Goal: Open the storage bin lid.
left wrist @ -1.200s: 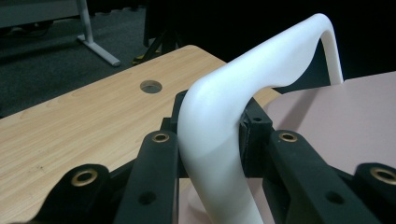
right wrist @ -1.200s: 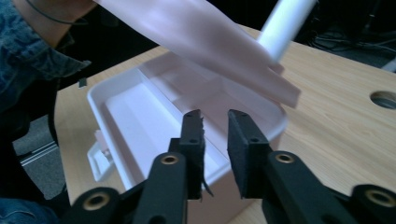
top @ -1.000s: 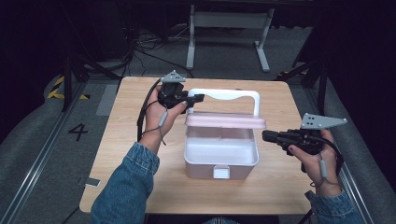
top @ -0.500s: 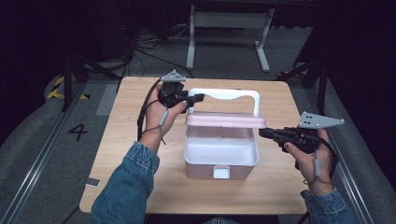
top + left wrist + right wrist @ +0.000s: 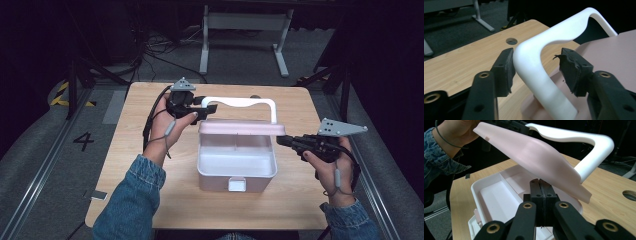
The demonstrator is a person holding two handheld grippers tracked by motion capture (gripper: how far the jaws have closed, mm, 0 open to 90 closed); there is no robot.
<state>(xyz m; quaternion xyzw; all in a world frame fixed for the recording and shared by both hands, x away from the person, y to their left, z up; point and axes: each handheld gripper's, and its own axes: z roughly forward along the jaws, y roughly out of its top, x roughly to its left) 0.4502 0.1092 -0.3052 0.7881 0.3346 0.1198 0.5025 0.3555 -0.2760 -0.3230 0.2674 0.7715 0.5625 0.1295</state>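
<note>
In the left gripper view, the white handle (image 5: pixel 541 72) is being straddled by the left gripper (image 5: pixel 536 68), whose fingers (image 5: pixel 505 71) have just been opening: one pad is lying just against the handle's bend, the other is standing apart from it, so nothing is being gripped. The handle's lower end is being cut off by the bottom edge there. In the right gripper view, the right gripper (image 5: pixel 540 195) is being held with its fingers pressed flat together on nothing, their tips being poked under the raised pink lid (image 5: pixel 534 152) at the rim of the box (image 5: pixel 484 197). The box is being kept near the middle of the table (image 5: pixel 150 195). Its inside is being partly hidden by the lid.
</note>
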